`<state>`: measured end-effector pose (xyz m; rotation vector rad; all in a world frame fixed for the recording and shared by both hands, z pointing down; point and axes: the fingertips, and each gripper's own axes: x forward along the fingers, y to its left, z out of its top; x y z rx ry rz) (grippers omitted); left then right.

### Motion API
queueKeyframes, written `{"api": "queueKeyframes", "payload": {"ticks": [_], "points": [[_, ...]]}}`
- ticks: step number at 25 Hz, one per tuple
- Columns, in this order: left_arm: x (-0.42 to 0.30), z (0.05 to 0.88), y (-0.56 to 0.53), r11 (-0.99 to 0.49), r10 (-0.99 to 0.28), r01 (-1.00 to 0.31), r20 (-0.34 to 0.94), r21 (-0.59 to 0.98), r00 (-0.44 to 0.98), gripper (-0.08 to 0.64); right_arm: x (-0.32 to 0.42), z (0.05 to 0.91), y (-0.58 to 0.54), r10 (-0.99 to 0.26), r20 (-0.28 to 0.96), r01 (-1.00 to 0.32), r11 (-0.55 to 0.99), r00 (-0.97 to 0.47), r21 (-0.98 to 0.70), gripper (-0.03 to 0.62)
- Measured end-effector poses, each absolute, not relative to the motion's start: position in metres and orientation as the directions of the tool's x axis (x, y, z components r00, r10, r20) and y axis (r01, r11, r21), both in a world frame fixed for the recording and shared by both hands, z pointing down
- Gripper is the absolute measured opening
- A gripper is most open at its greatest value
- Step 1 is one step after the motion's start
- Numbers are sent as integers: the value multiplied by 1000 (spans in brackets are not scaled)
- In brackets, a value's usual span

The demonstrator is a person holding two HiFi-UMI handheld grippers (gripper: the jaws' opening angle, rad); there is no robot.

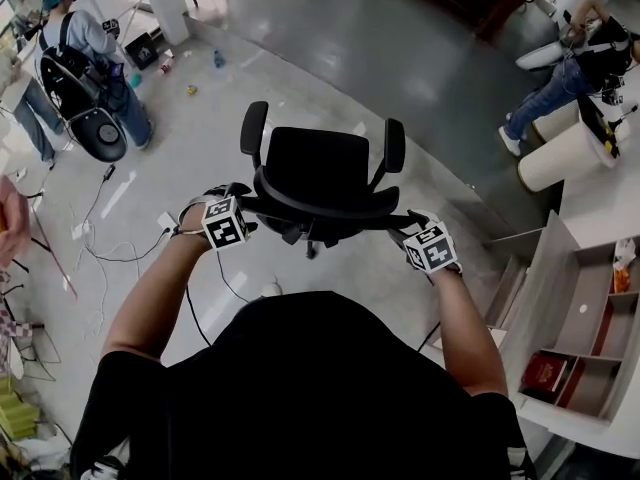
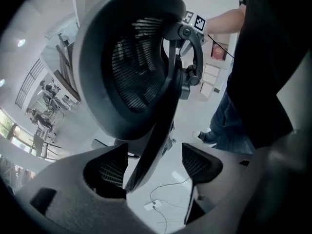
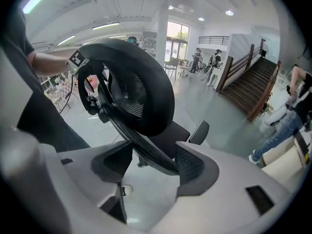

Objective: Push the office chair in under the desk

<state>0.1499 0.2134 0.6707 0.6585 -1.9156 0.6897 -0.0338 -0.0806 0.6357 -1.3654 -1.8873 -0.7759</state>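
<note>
Claws, head view: the left claw [image 1: 248,206] and right claw [image 1: 408,226] sit at the two ends of the backrest [image 1: 320,211] top edge, one on each side, with the person's arms reaching forward.
Chair, head view: the office chair [image 1: 318,163] stands on the open grey floor [image 1: 350,58], seat facing away from the person and well apart from any furniture.
Desk, head view: none shows clearly. A white shelved unit [image 1: 590,303] at the right edge is the nearest furniture, and I cannot tell whether it belongs to the desk.
Left gripper view: the jaws stand wide apart. The backrest rim [image 2: 146,155] runs up between them, close to the left-hand jaw with a gap to the other, so it is cradled, not clamped.
Right gripper view: the jaws are likewise well apart. The rim passes between them and lies against the right-hand pad, with daylight at the other. The seat [image 3: 168,133] and one armrest [image 3: 200,130] show beyond.
Done: both claws are placed on the backrest for a push.
Left: by my judgement nearly everything; the chair has to be steered to the desk and rolled in until the seat goes under.
Watch: a loose cable [image 1: 110,253] on the floor at the left could catch the casters.
</note>
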Motion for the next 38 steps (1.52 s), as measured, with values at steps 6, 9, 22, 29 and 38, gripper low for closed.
{"api": "queueKeyframes", "payload": {"ticks": [6, 9, 22, 29, 38], "points": [[141, 693, 212, 645, -128, -744, 935, -174, -330, 341, -30, 641, -81, 533, 829, 985, 122, -170, 123, 285], [138, 700, 213, 633, -130, -758, 943, -159, -307, 341, -24, 653, -79, 459, 873, 979, -33, -164, 202, 291], [136, 728, 217, 568, -87, -814, 975, -121, -206, 348, -20, 698, -68, 284, 945, 906, -337, -163, 258, 296], [133, 745, 213, 565, -89, -817, 976, -112, -196, 348, -22, 715, -65, 251, 955, 894, -377, -156, 244, 296], [132, 746, 215, 545, -71, -829, 978, -125, -195, 347, -28, 725, -58, 248, 953, 877, -402, -175, 265, 291]]}}
